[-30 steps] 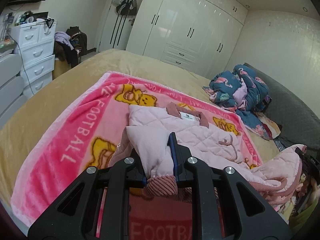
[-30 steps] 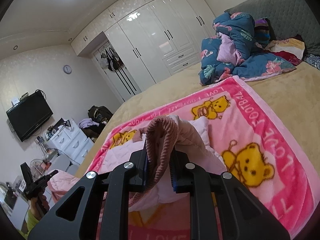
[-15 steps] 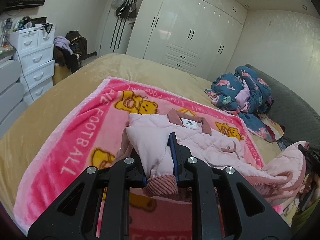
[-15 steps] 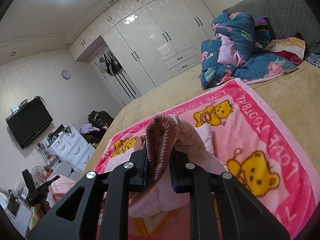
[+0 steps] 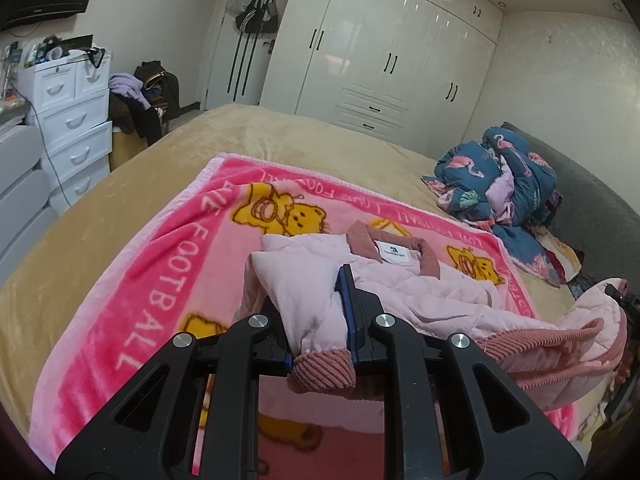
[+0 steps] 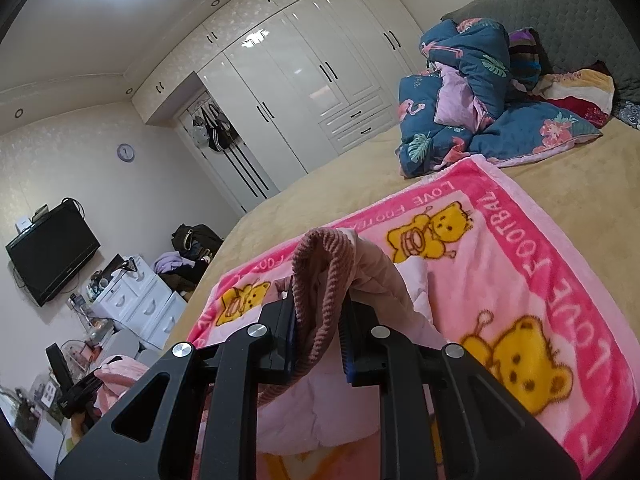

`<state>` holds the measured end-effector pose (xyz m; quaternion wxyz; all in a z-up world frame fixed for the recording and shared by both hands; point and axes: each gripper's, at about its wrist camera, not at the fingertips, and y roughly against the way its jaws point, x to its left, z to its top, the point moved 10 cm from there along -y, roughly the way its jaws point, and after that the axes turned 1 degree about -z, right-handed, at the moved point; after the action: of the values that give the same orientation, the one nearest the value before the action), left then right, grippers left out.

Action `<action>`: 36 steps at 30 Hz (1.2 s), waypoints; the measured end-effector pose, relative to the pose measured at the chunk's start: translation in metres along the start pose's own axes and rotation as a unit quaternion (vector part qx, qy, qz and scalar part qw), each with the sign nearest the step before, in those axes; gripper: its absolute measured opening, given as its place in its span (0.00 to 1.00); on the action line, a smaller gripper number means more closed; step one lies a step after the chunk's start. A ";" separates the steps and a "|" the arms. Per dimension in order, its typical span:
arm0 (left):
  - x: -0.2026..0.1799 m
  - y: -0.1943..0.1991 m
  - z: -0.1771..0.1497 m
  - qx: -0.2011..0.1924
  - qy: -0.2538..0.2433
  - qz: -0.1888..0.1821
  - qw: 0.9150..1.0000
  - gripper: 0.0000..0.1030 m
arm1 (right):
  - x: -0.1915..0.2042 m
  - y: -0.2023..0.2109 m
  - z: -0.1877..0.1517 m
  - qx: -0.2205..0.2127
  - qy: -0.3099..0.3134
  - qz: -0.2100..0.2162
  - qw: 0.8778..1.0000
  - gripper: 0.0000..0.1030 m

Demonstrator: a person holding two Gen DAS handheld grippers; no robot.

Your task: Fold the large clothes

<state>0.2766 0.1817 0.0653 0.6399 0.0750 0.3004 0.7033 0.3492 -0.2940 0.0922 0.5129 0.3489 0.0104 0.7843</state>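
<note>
A pale pink quilted jacket with dusty-rose ribbed collar and hem lies collar-away on a pink teddy-bear blanket on the bed. My left gripper is shut on a corner of the jacket's ribbed hem and holds it lifted. My right gripper is shut on the other hem corner, also raised; that gripper shows at the far right of the left wrist view. The jacket's lower part hangs between the two grippers.
The blanket covers a tan bedspread. A heap of dark blue flamingo bedding lies near the grey headboard. White drawers, clothes on a chair and white wardrobes stand beyond the bed.
Both grippers have moved forward over the jacket toward its collar, still holding the hem. The collar and blanket sit closer in view.
</note>
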 end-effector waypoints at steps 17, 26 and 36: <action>-0.001 -0.044 0.014 0.012 -0.020 0.028 0.999 0.12 | -0.015 -0.059 0.017 0.027 0.005 -0.022 0.999 0.16; 0.005 -0.069 0.014 0.024 -0.024 0.043 0.998 0.12 | -0.021 -0.096 0.021 0.049 0.006 -0.039 0.998 0.17; 0.014 -0.105 0.009 0.050 -0.022 0.060 0.997 0.12 | -0.038 -0.140 0.021 0.088 -0.028 -0.032 0.995 0.28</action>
<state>0.3680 0.1983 0.0143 0.5985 0.1401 0.3163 0.7226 0.4815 -0.2658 0.0355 0.5053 0.4137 0.0762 0.7534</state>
